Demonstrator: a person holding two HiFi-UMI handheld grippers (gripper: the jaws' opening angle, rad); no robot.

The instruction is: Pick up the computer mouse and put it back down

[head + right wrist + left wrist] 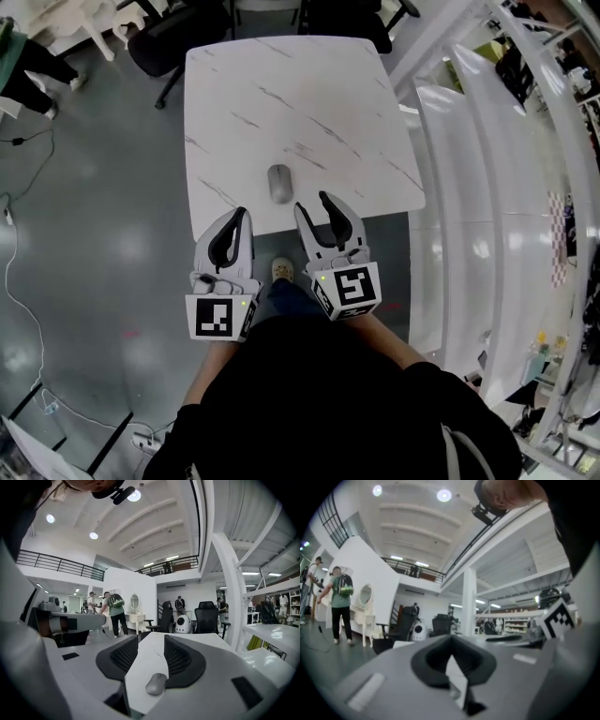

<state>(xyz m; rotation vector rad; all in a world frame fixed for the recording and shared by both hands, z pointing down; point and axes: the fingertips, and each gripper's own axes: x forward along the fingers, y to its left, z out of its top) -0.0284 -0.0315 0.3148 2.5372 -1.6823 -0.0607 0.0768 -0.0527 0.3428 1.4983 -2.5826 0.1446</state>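
A grey computer mouse [279,183] lies on the white marble-patterned table [281,84], near its front edge. My right gripper [314,202] is just behind the mouse and slightly to its right, open, with nothing between its jaws. In the right gripper view the mouse [156,684] rests on the table [154,656] in the gap between the two dark pads, and neither pad touches it. My left gripper [240,216] hangs at the table's front edge, left of the mouse, and its tips meet on nothing. The left gripper view shows its jaws [451,638] closed into a loop.
Black office chairs [178,37] stand at the table's far end. White shelving and rails [487,187] run along the right side. The person's shoe [282,270] shows below the table's front edge. A cable [14,281] trails over the grey floor at the left.
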